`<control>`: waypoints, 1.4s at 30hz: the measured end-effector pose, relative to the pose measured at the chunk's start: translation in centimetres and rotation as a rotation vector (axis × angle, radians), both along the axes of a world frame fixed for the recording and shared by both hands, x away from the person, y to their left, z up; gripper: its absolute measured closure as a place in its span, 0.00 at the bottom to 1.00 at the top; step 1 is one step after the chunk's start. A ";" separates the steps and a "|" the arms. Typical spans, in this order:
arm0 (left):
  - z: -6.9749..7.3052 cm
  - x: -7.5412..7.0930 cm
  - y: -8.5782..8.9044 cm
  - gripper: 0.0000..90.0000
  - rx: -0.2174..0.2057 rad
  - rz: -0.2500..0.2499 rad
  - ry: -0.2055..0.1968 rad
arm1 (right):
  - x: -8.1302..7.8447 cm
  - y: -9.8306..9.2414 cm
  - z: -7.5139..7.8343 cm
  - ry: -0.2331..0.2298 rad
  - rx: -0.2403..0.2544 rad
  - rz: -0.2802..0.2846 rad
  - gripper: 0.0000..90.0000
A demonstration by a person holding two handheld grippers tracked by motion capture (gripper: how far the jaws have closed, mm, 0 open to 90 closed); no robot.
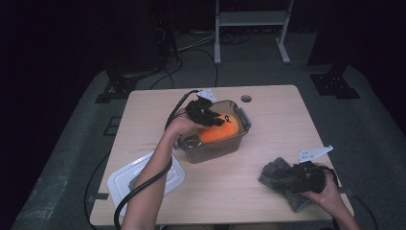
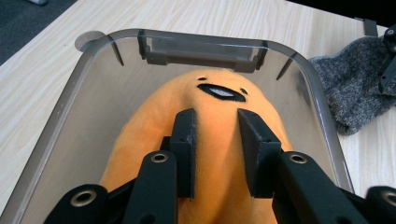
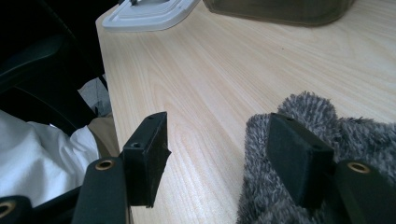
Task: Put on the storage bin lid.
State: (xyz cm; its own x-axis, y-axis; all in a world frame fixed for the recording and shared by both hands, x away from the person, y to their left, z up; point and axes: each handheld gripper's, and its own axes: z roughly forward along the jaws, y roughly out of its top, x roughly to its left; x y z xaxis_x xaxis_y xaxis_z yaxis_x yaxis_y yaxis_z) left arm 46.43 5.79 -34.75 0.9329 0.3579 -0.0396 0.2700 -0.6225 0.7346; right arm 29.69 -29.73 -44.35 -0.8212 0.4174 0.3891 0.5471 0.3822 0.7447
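From above, the bin (image 1: 239,136) stands mid-surface, and the orange plush (image 1: 221,128) lies inside it, nearly filling it. The left gripper (image 1: 214,120) reaches into the bin from the near-left side and sits on the plush. The lid (image 1: 125,177) lies on the surface (image 1: 273,110) near-left of the bin, partly under the person's forearm. Near-right of the bin, well apart from it, the right gripper (image 1: 287,176) rests on a grey cloth (image 1: 274,173).

Along the left gripper (image 2: 216,135), its fingers (image 2: 185,140) stand close together and pinch a ridge of the plush (image 2: 154,126), the fabric bulging between the pads. The plush's face points toward the bin's far wall (image 2: 201,46), where the latch sits. The toy looks light, soft and squashy; it will give under the pads rather than slip, so a deep pinch across the middle of the body seems a safer hold than a pinch of loose fabric.

Along the right gripper (image 3: 229,144), the fingers (image 3: 149,149) are spread. One lies against the edge of the cloth (image 3: 327,126), the other stands over bare surface (image 3: 210,79); nothing is pinched. The lid (image 3: 149,11) and the bin's base (image 3: 280,11) lie beyond.
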 end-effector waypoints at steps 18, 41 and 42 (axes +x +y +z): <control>-0.2 0.1 0.1 0.76 0.048 -0.011 0.020 | 0.0 0.0 0.0 0.002 0.000 0.001 0.42; 1.3 -0.8 0.7 0.75 -0.021 -0.022 0.002 | 0.1 0.1 0.0 -0.004 -0.003 0.002 0.42; 1.3 -0.8 0.7 0.74 -0.021 -0.022 0.002 | 0.1 0.1 0.0 -0.004 -0.003 0.002 0.42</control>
State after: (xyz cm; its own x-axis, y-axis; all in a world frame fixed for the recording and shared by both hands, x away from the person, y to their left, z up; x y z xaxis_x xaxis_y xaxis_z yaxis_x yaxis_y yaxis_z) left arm 45.65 6.54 -33.42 0.9405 0.3363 -0.0491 0.2581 -0.6130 0.7467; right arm 29.76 -29.59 -44.33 -0.8232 0.4172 0.3851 0.5439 0.3850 0.7456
